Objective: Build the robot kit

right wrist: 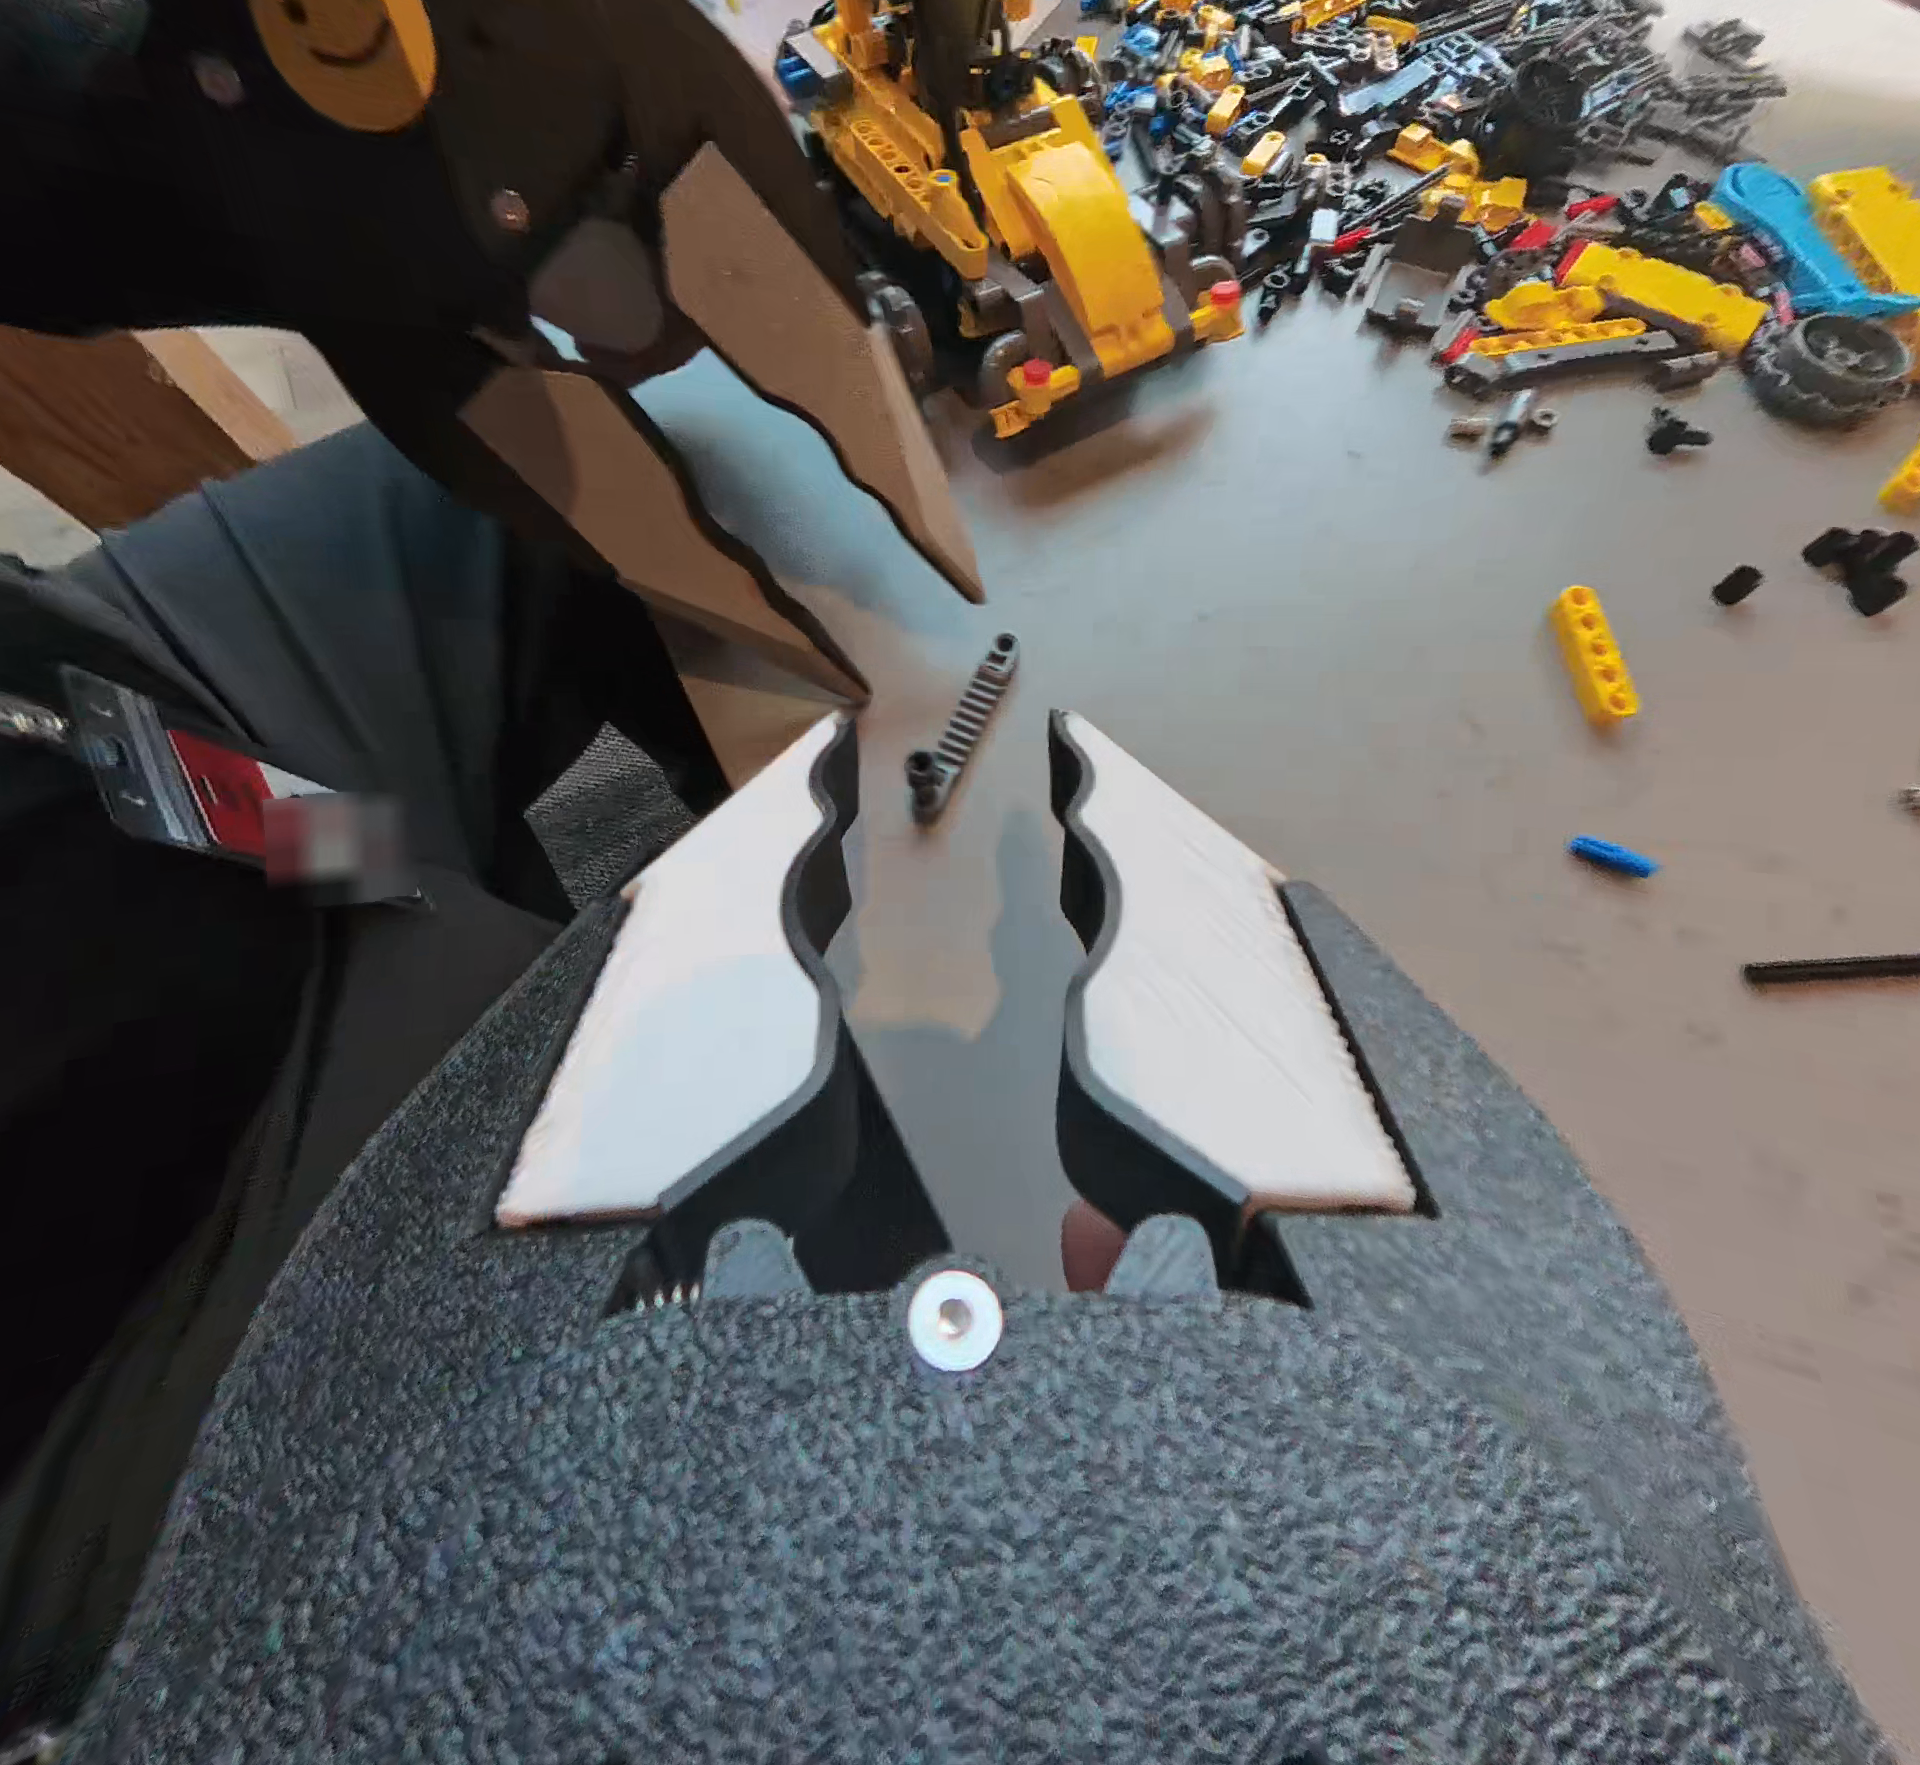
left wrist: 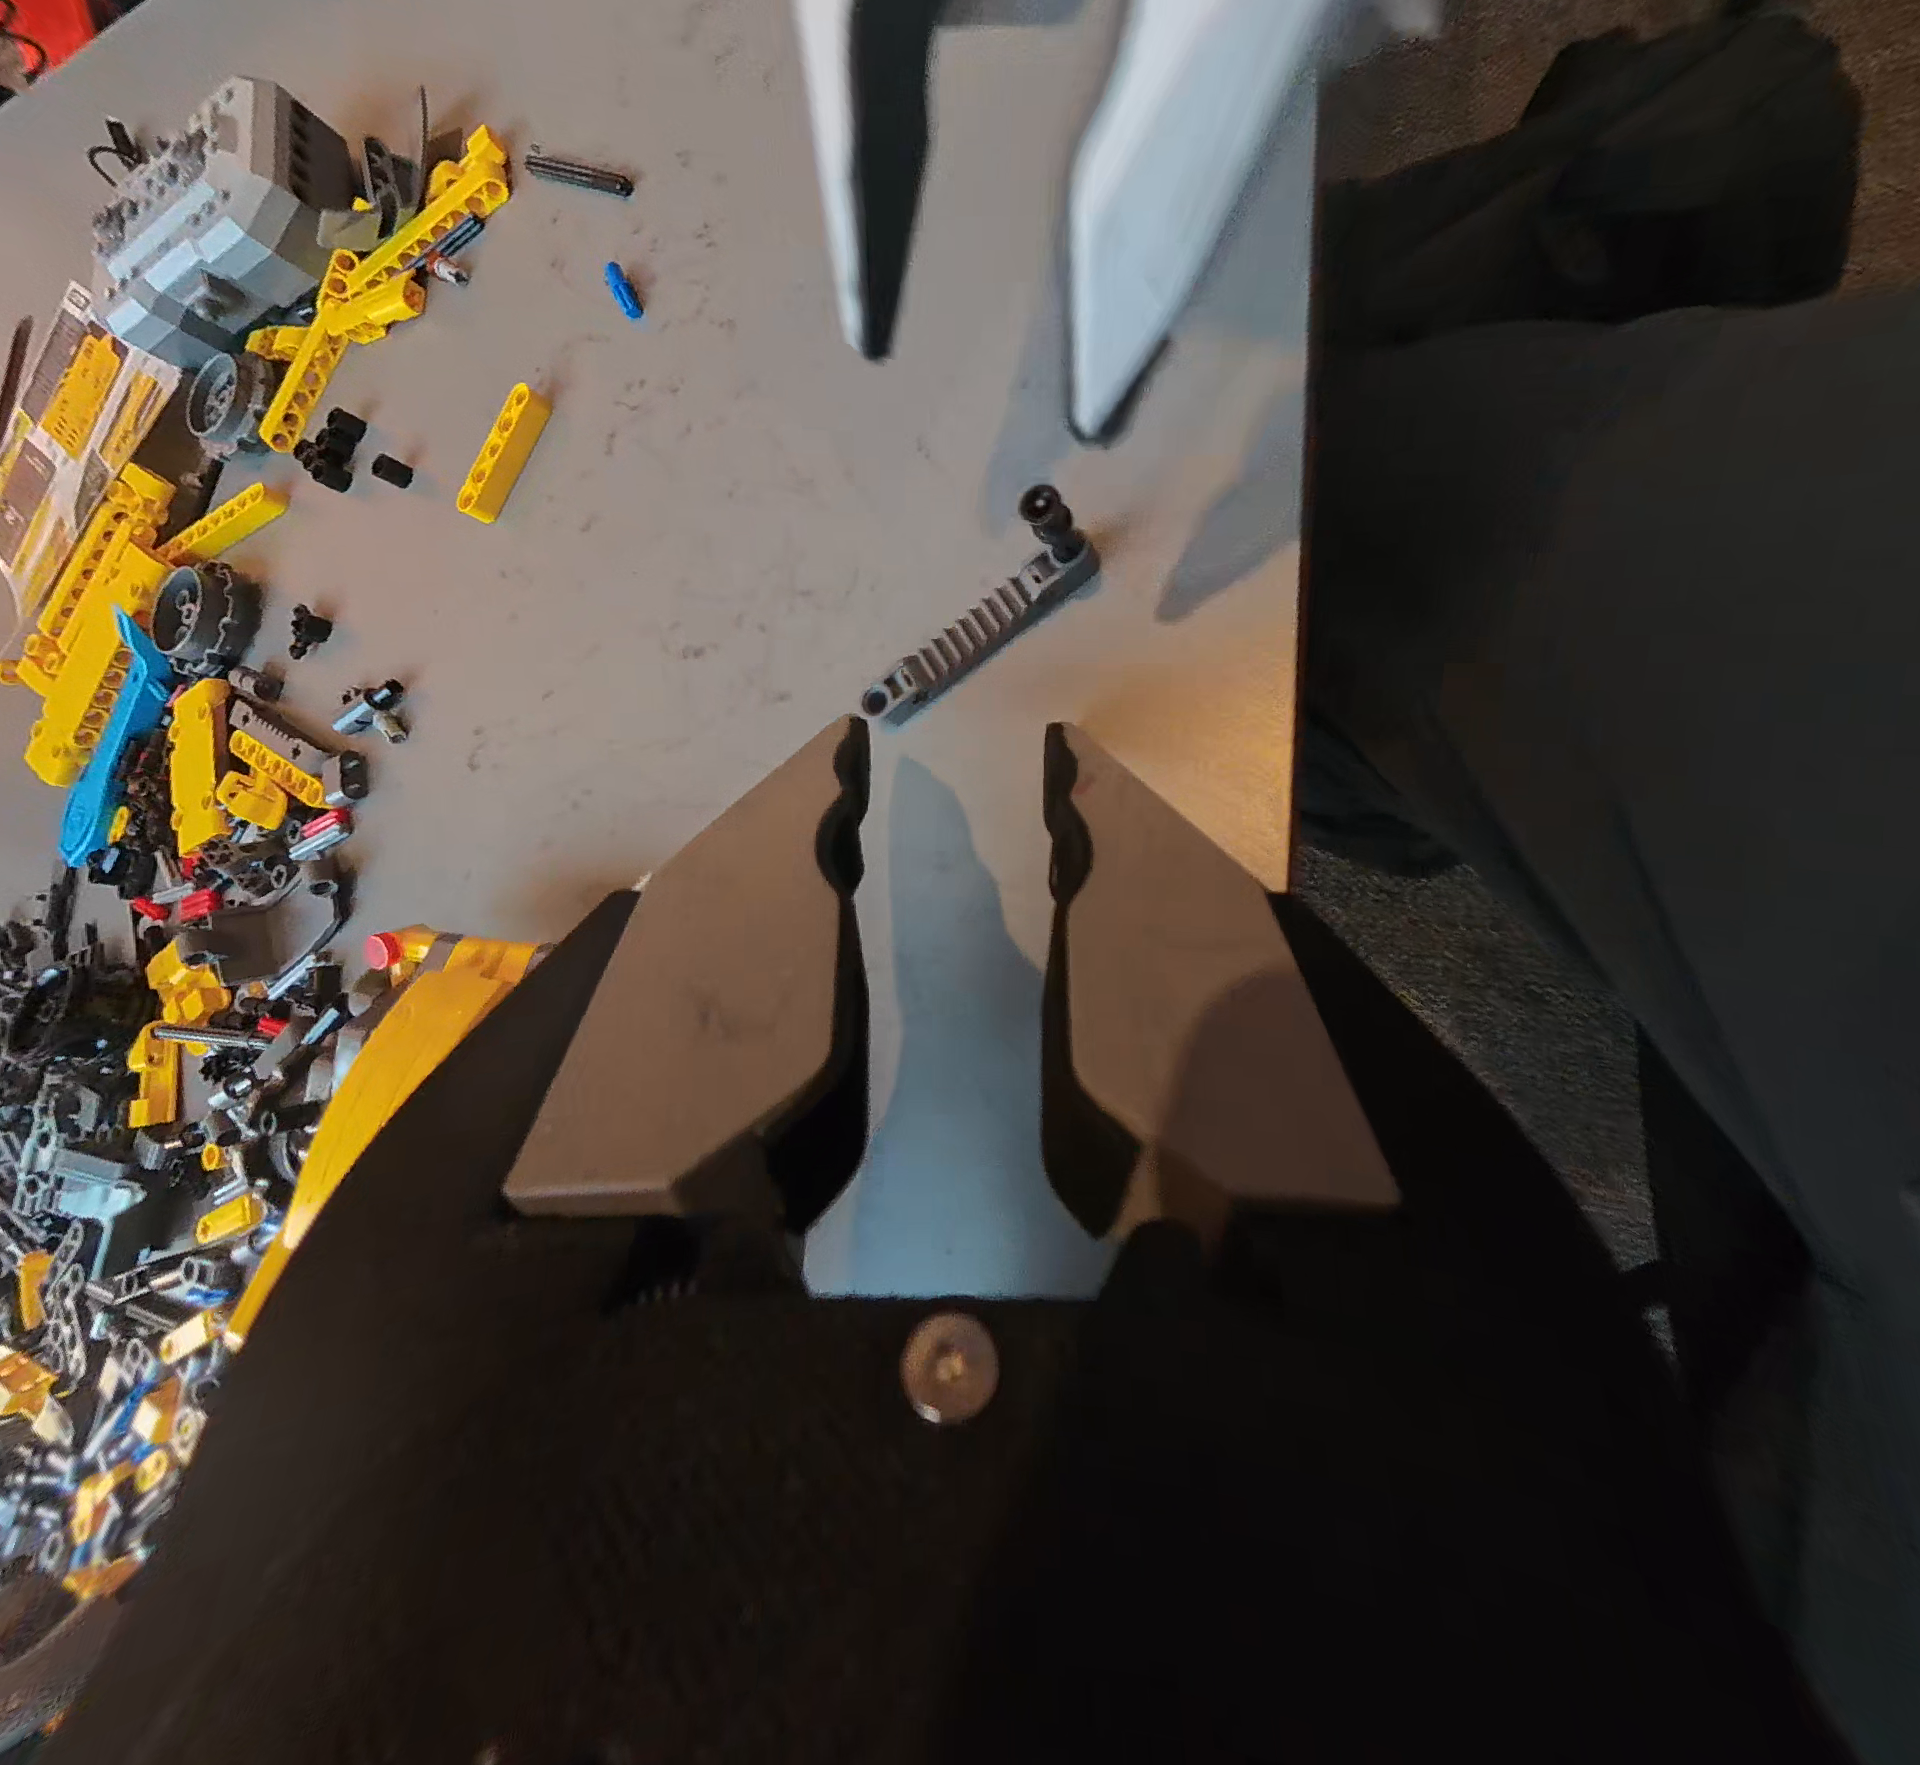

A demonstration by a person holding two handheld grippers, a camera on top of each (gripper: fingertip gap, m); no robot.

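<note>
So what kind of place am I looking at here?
Probably a hobby or work table indoors: a pale tabletop strewn with a pile of loose building-toy pieces, a half-built yellow toy vehicle, and a chair alongside.

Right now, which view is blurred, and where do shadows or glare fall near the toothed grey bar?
Left wrist view: the right gripper is motion-blurred; the toothed grey bar is sharp, shadows beside it. Right wrist view: the left gripper is slightly blurred, and glare dulls the table.

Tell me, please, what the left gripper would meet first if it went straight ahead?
Probably the grey toothed rack, lying just beyond the open left gripper on the table; depth is uncertain.
</note>
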